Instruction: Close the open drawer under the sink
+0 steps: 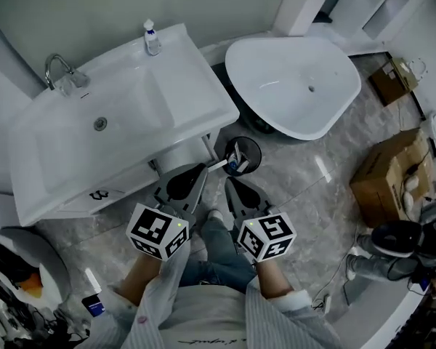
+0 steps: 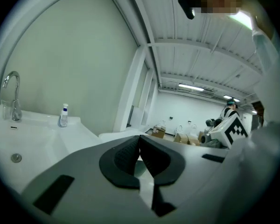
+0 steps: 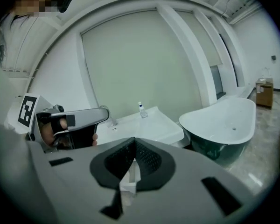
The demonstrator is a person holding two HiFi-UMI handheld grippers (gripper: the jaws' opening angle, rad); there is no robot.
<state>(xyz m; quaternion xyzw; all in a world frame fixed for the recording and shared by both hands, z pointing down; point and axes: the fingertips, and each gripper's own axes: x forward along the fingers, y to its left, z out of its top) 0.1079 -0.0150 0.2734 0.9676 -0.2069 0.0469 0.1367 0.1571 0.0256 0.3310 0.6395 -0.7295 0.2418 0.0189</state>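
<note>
The drawer [image 1: 87, 197], perhaps ajar, lies left of the left gripper [image 1: 198, 173], jaws closed.

left: sink [image 1: 167, 100] overhangs the floor, front edge close ahead | centre: round waste bin [image 1: 259, 151] fills the narrow gap between sink and bathtub [image 1: 276, 71] | right: bare floor [image 1: 305, 184] open up to the cardboard box [image 1: 385, 180] | bathtub blocks far right

This is a mock bathroom set inside a big hall, with a white sink [image 1: 171, 100], faucet [image 1: 58, 68], soap bottle [image 1: 152, 39], freestanding bathtub [image 1: 291, 86] and marble-look floor [image 1: 305, 177], yet cardboard boxes [image 1: 389, 177] and a high strip-lit ceiling [image 2: 200, 64].
</note>
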